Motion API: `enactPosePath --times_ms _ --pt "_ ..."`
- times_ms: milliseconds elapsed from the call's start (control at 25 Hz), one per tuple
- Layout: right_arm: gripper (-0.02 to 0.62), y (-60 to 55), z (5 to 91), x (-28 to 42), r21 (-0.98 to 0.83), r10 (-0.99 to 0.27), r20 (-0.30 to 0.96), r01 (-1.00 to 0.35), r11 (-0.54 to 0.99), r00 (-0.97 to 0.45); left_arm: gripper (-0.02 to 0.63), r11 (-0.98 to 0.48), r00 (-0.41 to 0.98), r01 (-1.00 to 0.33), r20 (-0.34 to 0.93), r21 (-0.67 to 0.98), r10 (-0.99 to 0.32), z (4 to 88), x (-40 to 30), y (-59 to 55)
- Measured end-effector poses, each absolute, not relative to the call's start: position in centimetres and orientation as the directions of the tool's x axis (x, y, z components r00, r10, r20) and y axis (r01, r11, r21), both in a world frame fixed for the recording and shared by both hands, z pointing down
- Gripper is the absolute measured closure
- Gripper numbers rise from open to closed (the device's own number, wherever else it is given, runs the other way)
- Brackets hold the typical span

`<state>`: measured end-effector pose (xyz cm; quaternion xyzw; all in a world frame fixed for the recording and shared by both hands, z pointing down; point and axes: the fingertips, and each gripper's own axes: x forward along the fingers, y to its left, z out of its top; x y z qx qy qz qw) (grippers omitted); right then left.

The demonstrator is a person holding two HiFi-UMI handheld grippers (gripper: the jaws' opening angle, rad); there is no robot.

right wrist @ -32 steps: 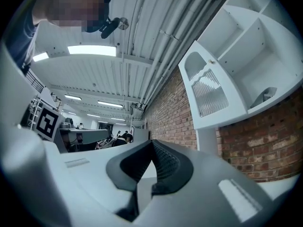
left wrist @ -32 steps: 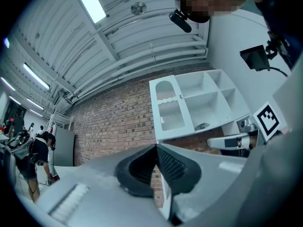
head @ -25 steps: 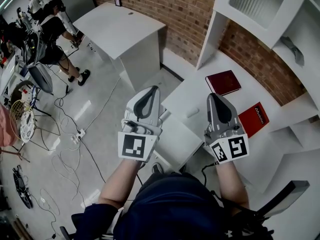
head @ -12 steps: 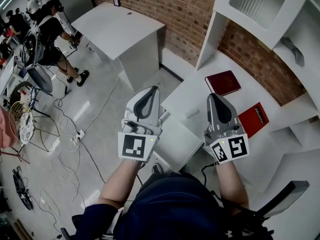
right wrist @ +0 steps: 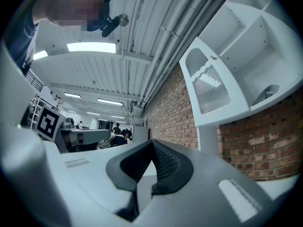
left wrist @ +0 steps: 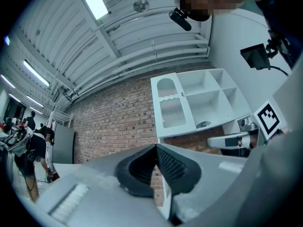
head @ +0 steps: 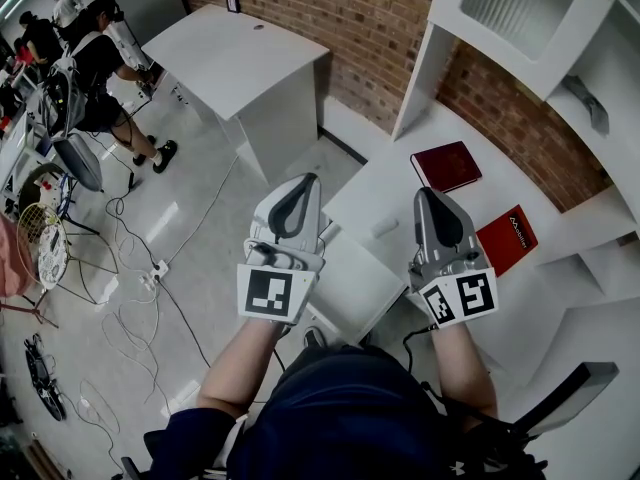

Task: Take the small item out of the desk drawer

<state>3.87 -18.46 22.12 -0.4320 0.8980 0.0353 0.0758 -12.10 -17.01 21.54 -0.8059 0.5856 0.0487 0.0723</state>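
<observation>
Nowhere in sight: the small item, hidden in every view. Just ahead, white desk [head: 400, 183] carrying two red books [head: 447, 164]. Held side by side over its near edge, pointing forward: left gripper [head: 306, 178] and right gripper [head: 426, 192], two in all, jaws pressed together, gripping nothing. Only in head view: forearms [head: 235, 378], floor cables [head: 130, 308]. Only in gripper views: ceiling lights [right wrist: 91, 47], wall shelf [left wrist: 199, 98].
</observation>
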Motion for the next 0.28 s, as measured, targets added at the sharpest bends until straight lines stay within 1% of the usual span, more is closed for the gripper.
enactPosePath --times_ms 280 --pt "0.594 -18.54 22.1 3.67 -0.006 -0.775 -0.16 -0.784 0.621 -0.612 0.603 -0.308 0.313 -0.95 -0.157 -0.058 -0.937 21.6 -12.44 -17.17"
